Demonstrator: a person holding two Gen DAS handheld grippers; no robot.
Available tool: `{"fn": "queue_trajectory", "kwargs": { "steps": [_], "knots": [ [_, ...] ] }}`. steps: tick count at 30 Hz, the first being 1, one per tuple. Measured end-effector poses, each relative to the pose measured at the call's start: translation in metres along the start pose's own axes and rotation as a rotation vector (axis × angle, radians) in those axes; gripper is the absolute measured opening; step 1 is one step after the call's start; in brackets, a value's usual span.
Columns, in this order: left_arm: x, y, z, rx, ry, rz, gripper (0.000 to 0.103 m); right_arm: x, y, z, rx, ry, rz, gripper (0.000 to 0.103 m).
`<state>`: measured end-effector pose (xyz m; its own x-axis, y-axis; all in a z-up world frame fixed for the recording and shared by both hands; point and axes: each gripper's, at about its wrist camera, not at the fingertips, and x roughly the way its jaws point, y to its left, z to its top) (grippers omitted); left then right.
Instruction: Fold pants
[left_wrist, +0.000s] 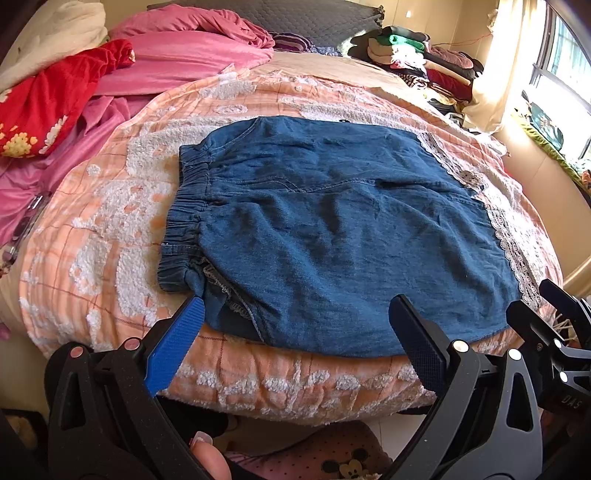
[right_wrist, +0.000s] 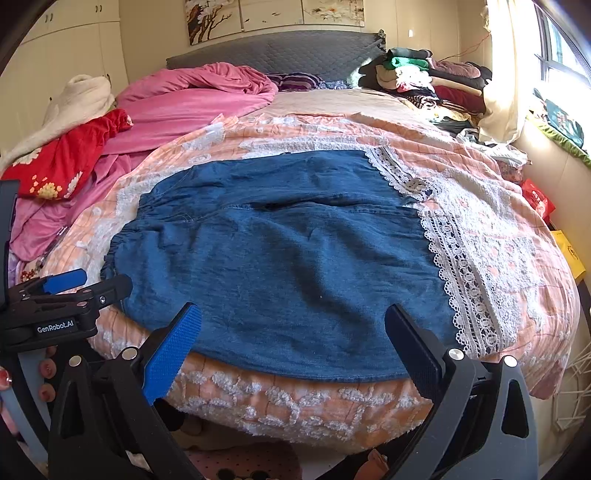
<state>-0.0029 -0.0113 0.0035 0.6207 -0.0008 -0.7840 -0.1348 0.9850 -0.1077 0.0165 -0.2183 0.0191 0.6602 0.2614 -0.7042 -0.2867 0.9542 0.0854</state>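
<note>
Blue denim pants lie folded flat on the bed, elastic waistband at the left and white lace hems at the right. My left gripper hovers open at the near edge of the pants, its blue fingertip by the waistband's near corner. My right gripper is open too, over the near edge close to the lace hem. Neither holds cloth. The left gripper shows at the left of the right wrist view. The right gripper shows at the right of the left wrist view.
An orange and white tufted bedspread covers the bed. Pink bedding and a red flowered cloth lie at the far left. A stack of folded clothes sits at the far right by the window. A grey headboard stands behind.
</note>
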Motion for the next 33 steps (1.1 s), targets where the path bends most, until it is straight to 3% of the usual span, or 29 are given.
{"fn": "queue_trajectory", "kwargs": {
  "steps": [33],
  "knots": [
    [-0.0023, -0.0002, 0.0048, 0.013, -0.01, -0.003, 0.094, 0.0005, 0.003, 0.0017, -0.021, 0.002, -0.008, 0.099]
  ]
}}
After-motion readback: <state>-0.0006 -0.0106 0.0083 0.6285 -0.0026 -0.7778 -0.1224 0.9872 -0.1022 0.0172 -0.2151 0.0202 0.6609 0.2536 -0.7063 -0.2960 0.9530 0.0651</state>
